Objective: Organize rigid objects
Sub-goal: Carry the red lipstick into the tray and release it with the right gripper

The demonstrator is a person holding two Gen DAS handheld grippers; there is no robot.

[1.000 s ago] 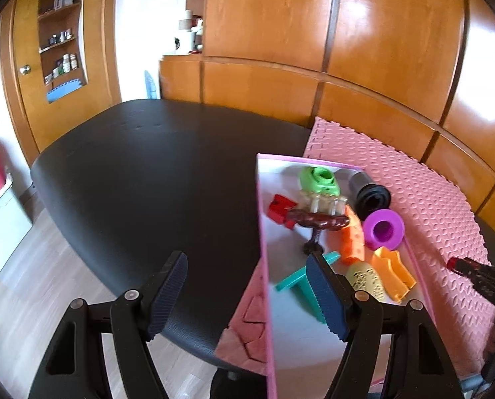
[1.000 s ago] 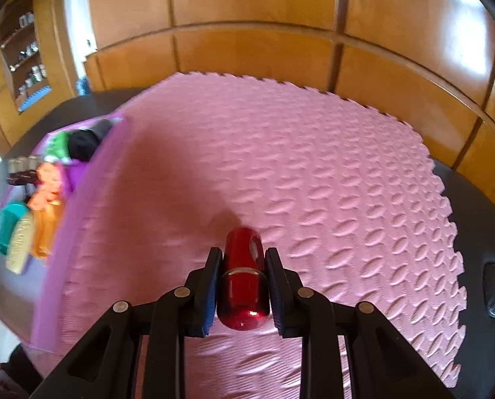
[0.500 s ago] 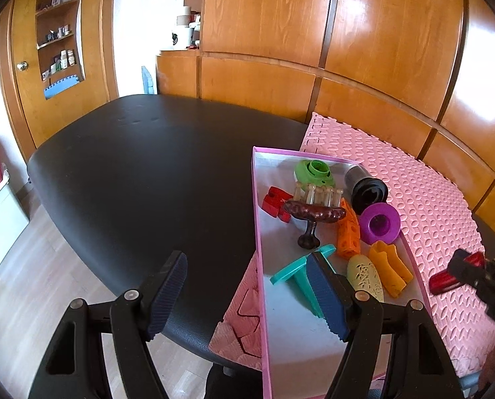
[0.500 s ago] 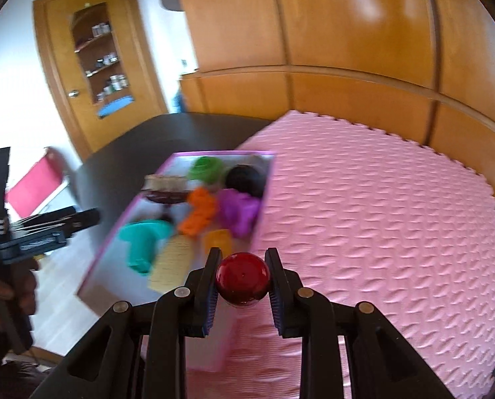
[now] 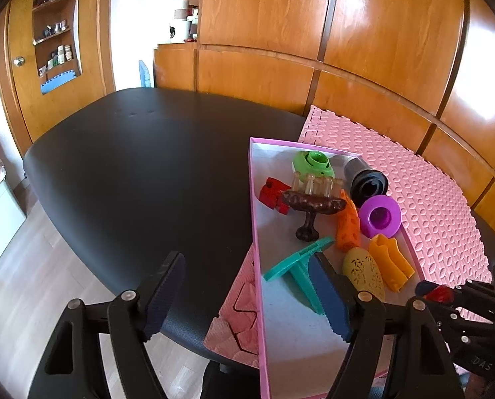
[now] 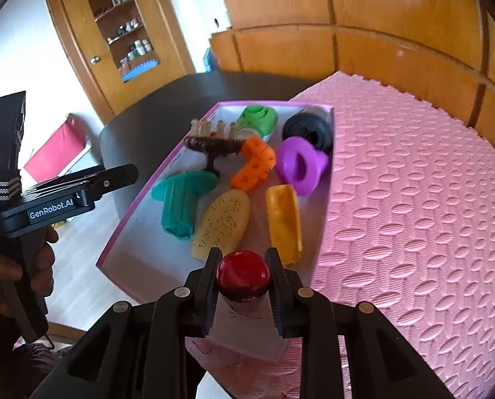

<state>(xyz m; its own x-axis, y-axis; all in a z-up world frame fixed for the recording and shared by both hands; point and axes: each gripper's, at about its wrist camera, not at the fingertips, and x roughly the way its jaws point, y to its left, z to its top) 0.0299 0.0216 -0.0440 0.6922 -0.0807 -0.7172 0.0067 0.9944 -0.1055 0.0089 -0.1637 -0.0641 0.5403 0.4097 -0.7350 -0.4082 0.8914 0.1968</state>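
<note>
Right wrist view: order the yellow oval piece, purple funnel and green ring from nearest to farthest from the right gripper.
1. yellow oval piece, just ahead of the right gripper, slightly left.
2. purple funnel, mid-tray, right side.
3. green ring, far end.

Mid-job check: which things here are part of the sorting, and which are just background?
Job:
red object, gripped in the right gripper;
pink tray;
its contents, such as the teal piece, purple flanged piece and orange block;
left gripper, open.

Background:
pink foam mat;
black table;
wooden cabinet.
</note>
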